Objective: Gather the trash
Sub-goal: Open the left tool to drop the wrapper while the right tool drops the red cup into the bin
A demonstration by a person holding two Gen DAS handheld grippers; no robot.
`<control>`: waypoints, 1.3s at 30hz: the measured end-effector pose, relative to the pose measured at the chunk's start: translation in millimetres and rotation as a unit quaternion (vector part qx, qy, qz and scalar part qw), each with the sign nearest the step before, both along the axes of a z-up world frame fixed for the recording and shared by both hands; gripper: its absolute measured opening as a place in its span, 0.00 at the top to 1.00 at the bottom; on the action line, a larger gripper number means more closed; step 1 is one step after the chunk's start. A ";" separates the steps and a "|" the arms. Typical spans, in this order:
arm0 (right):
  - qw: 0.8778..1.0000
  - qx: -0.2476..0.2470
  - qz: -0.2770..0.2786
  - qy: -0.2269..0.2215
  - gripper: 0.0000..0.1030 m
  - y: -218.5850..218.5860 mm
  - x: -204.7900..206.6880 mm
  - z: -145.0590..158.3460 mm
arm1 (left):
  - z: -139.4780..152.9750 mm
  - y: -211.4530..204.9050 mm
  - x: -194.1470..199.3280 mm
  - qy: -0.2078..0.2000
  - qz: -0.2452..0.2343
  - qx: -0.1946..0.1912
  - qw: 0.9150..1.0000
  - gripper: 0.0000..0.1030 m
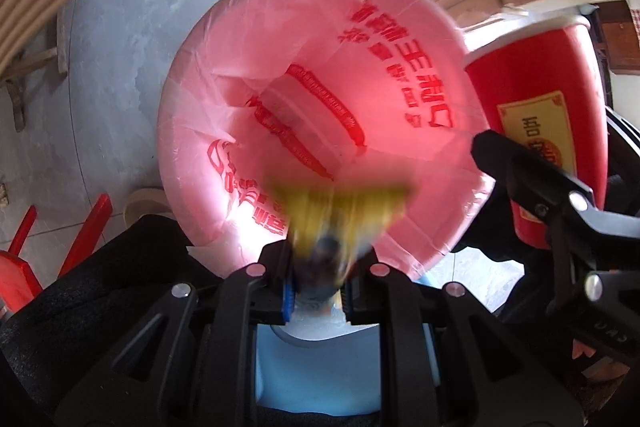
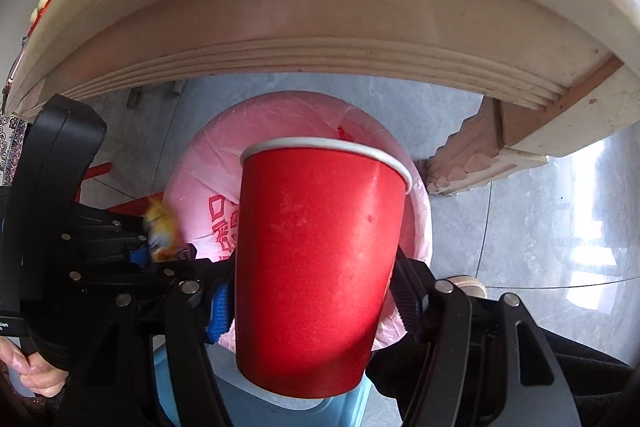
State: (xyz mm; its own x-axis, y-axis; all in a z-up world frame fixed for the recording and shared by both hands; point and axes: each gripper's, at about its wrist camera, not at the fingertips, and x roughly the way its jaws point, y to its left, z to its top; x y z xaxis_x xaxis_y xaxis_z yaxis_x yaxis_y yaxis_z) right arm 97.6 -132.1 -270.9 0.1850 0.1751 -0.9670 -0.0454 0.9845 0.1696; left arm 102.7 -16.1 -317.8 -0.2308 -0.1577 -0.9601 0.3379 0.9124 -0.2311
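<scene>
A bin lined with a pink plastic bag [image 1: 320, 87] stands on the floor below both grippers; it also shows in the right wrist view [image 2: 200, 163]. My left gripper [image 1: 320, 287] is over the bin's near rim, jaws slightly apart, with a blurred yellow wrapper [image 1: 344, 211] at its tips; I cannot tell if it is still held. The wrapper also shows in the right wrist view [image 2: 160, 231]. My right gripper [image 2: 316, 299] is shut on an upright red paper cup [image 2: 320, 259], held above the bin. The cup shows in the left wrist view [image 1: 536, 131].
A cream table edge [image 2: 320, 39] arches over the bin, with its carved leg [image 2: 480, 155] at the right. Grey tiled floor [image 1: 120, 39] surrounds the bin. Red stool legs [image 1: 88, 227] stand at the left. A light blue object [image 1: 316, 367] lies beneath the grippers.
</scene>
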 end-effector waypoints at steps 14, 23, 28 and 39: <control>0.999 0.018 -0.014 0.031 0.22 -4.7 10.5 -19.5 | -9.2 6.1 8.8 0.001 0.010 0.009 1.000 0.48; 0.999 0.012 -0.015 0.035 0.22 -3.7 10.6 -20.2 | -6.8 6.8 9.4 -0.012 0.006 0.012 1.000 0.41; 0.999 0.007 -0.015 0.031 0.22 -2.8 9.6 -18.2 | -1.7 7.9 9.2 -0.018 0.007 0.014 1.000 0.39; 1.000 -0.016 -0.015 0.019 0.22 -5.3 2.0 -7.0 | 16.7 10.9 3.1 -0.047 0.003 0.023 0.999 0.39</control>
